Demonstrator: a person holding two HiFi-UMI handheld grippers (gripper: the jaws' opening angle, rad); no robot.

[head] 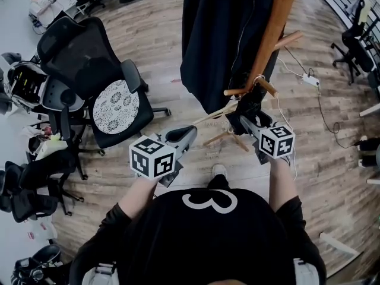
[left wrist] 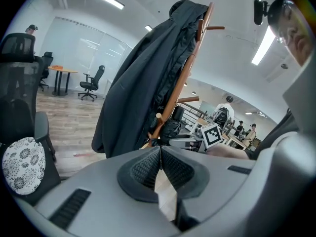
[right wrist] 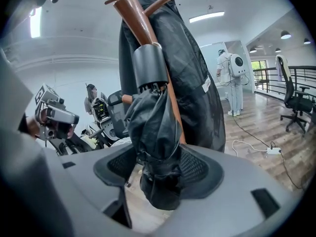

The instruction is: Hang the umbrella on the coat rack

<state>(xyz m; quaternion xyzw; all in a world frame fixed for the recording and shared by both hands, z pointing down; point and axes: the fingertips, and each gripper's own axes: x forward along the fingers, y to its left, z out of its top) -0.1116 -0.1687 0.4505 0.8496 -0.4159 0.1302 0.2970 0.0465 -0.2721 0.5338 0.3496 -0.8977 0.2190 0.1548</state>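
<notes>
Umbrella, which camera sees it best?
The right gripper view: the folded black umbrella fills the middle, squeezed in the right gripper's tongs by the coat rack. The head view shows just a dark bundle past that gripper; the left gripper view, a small dark lump by the rack.

In the head view the coat rack (head: 284,10) runs off the top edge, and the dark coat (head: 219,34) covers most of its pole. The umbrella (head: 246,107) blends into that coat, its outline hard to trace; its strap seems looped over a peg (head: 266,86). The right gripper (head: 244,122) has its tips buried in the fabric
</notes>
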